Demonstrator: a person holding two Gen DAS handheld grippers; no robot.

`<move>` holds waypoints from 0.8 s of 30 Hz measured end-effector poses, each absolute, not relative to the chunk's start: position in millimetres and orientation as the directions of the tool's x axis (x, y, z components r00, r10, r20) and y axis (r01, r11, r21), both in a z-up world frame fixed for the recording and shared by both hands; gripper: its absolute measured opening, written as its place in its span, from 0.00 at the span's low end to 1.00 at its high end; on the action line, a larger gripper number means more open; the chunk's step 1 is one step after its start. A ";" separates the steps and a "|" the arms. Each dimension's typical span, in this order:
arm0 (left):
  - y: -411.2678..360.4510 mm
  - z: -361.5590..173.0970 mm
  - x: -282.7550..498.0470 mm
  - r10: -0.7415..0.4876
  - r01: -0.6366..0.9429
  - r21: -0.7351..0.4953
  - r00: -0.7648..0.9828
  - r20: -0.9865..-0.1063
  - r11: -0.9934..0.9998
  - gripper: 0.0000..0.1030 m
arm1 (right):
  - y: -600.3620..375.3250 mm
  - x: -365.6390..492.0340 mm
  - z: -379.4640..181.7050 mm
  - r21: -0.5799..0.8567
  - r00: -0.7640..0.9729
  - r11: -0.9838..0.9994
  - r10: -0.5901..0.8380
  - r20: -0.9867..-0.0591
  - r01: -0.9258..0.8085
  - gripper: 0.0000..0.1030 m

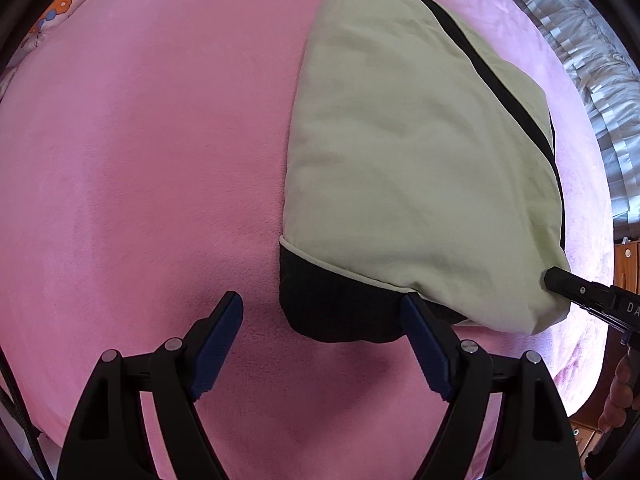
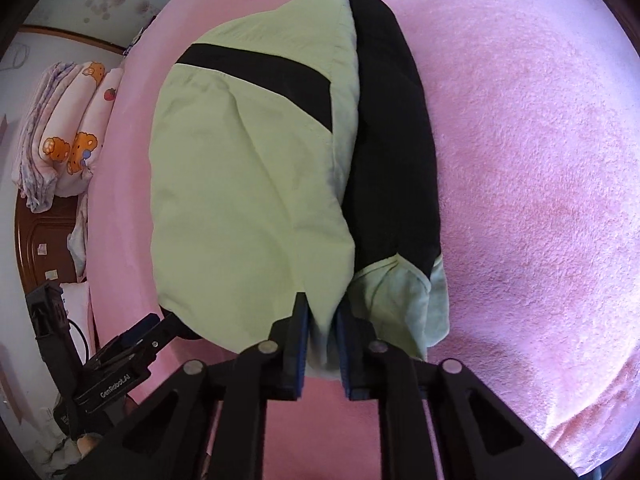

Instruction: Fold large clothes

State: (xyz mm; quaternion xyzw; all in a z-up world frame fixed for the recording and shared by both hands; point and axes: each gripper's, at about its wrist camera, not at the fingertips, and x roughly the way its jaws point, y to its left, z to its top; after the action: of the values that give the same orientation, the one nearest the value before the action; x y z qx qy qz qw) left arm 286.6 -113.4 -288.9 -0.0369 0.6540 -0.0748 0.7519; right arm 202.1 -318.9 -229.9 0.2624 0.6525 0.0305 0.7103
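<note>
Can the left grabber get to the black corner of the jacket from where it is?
Probably yes. The left gripper is open with only pink blanket around it, and the jacket's black corner already lies between its fingers, nothing covering it.

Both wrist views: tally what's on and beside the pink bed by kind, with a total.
Folded green-and-black garment: 1
Pink blanket under it: 1
Tongs: 2, left tongs open, right tongs shut on the garment's near edge
Stacked printed bedding beside the bed: 1 pile; separate pieces cannot be counted
Total: 5
</note>
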 end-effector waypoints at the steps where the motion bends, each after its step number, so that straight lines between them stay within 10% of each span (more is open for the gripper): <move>1: -110.9 -288.7 285.9 -0.164 0.062 -0.157 0.129 -0.978 0.986 0.77 | -317.3 202.2 -228.5 0.410 0.153 0.865 0.381 -0.912 0.289 0.06; 24: -83.6 -284.6 291.4 -0.213 0.046 -0.209 0.115 -0.970 0.977 0.77 | -335.9 172.3 -204.9 0.262 0.237 0.877 0.176 -0.955 0.402 0.00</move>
State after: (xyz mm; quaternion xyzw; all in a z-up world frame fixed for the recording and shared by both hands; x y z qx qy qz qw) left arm 291.4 -83.6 -284.6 -0.0636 0.6594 -0.0870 0.7440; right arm 172.3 -335.9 -204.9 0.2360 0.6130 -0.0753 0.7503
